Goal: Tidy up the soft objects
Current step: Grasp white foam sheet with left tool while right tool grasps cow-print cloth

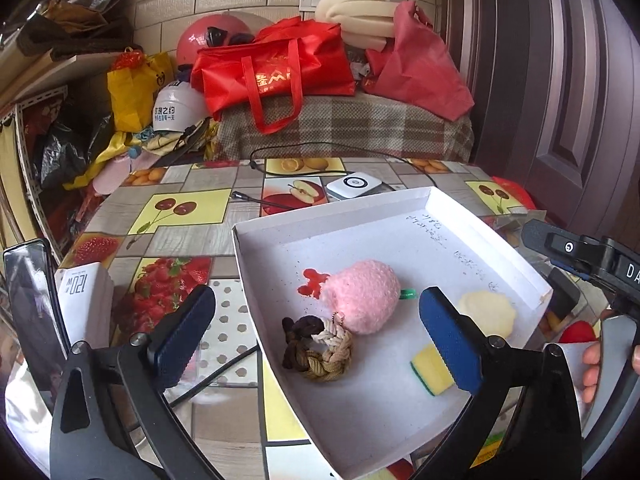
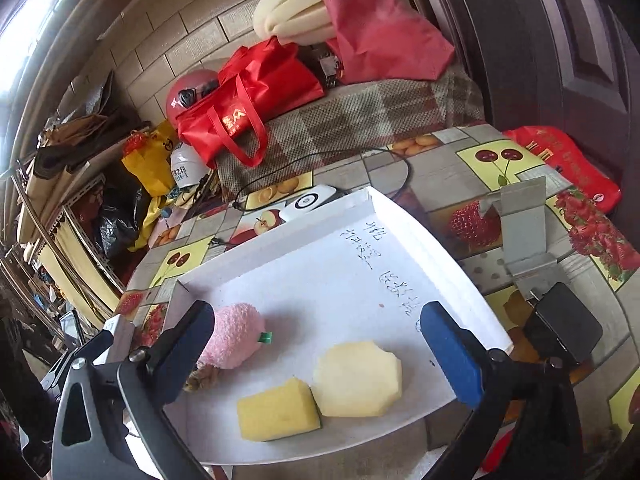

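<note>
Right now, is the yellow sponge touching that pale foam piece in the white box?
Touching. In the right wrist view the yellow sponge presses corner to edge against the pale foam piece, with no white box floor showing between them.

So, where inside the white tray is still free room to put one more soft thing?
The white tray is bare in its far half, around the handwriting. The near end is crowded: pink plush, rope knot, yellow sponge touching the pale foam piece.
</note>
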The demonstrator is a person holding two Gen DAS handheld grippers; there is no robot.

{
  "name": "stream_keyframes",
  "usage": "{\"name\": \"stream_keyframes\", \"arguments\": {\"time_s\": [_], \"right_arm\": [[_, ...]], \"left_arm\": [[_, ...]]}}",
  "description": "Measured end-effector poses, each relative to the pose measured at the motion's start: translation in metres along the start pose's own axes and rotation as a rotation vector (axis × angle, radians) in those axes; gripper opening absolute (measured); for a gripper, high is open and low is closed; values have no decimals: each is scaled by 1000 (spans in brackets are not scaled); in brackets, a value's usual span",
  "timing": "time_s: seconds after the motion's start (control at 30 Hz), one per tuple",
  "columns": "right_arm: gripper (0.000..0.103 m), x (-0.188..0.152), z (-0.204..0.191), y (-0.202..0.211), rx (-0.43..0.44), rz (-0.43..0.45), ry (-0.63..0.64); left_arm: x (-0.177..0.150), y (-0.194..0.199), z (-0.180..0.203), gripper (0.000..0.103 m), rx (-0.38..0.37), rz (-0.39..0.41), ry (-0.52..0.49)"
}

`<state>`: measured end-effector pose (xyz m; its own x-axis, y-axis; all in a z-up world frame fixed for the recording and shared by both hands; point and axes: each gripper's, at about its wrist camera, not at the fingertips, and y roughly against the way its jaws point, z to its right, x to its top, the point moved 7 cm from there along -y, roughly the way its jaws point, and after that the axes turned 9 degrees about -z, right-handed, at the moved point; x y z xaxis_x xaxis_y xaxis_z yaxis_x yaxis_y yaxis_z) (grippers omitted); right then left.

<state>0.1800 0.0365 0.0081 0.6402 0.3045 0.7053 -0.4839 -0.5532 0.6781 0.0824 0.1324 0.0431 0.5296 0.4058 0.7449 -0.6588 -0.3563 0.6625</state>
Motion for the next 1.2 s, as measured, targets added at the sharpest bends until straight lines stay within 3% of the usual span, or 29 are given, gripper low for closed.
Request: {"name": "stream_keyframes", "arguments": {"time_s": [0.13, 0.23, 0.33, 0.47, 0.57, 0.67, 0.73, 0.87, 1.07, 1.1, 1.17, 1.2], "right_arm": [[103, -4, 6, 42, -2, 70, 36], [103, -11, 20, 72, -10, 105, 44], [103, -23, 41, 100, -29, 129, 41], [103, -46, 78, 119, -86, 103, -2], [103, -69, 102, 119, -103, 37, -37], [103, -97, 109, 110, -71, -61, -26], [103, -116, 100, 106, -30, -104, 48], [103, -142, 70, 95, -86, -196, 296], [103, -152, 56, 72, -149, -274, 432], [100, -154, 56, 69, -148, -285, 440], [82, -158, 57, 66, -156, -308, 445], [62, -161, 59, 64, -158, -325, 444]], "left_arm": [[-11, 24, 7, 103, -94, 41, -31], [-26, 42, 30, 103, -219, 63, -126], [-53, 62, 60, 103, -344, 66, -296], [-98, 81, 101, 103, -412, 33, -563], [-132, 87, 126, 103, -416, 4, -718], [-156, 85, 143, 100, -438, -23, -809], [-166, 82, 151, 94, -437, -40, -843], [-177, 81, 162, 94, -408, -29, -906], [-180, 80, 176, 94, -389, -8, -941], [-182, 80, 178, 93, -387, -8, -951], [-186, 78, 182, 77, -364, -7, -980], [-189, 75, 183, 56, -342, -18, -991]]}}
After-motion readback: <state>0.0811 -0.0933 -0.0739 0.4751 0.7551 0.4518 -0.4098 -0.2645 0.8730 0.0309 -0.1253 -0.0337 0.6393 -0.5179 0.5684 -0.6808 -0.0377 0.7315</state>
